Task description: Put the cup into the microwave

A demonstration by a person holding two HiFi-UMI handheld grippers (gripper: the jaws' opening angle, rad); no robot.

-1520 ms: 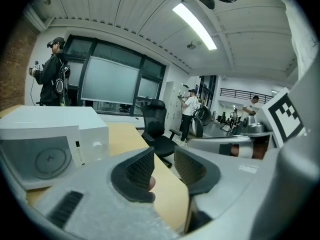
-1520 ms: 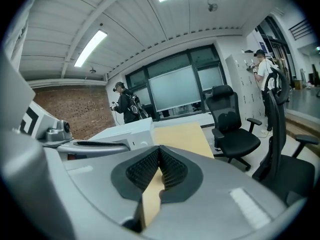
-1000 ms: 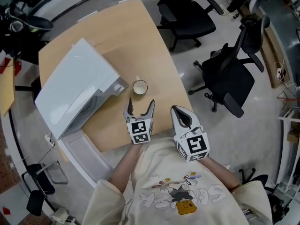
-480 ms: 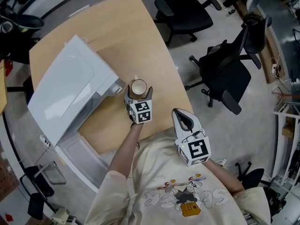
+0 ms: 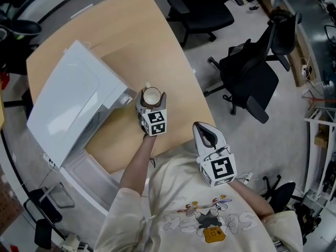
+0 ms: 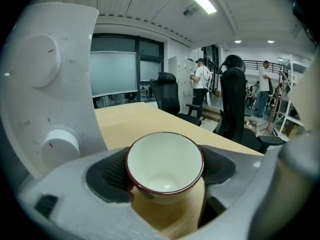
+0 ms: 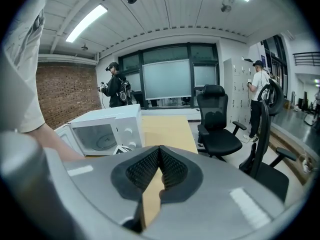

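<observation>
A small cup, white inside with a dark red rim, stands on the wooden table just right of the white microwave. My left gripper reaches around it. In the left gripper view the cup fills the gap between the two black pads, and the closing jaws touch its rim on both sides. The microwave's knobs are close on the left. My right gripper hangs near the person's chest, off the table's edge, its pads shut together on nothing.
The microwave's door hangs open over the table's near-left edge, and the right gripper view looks into its cavity. Black office chairs stand on the floor to the right, another chair beyond the table. People stand in the room's background.
My left gripper went forward and down from the table's near edge to the cup, and its jaws now enclose it. The right gripper stayed where it was.
</observation>
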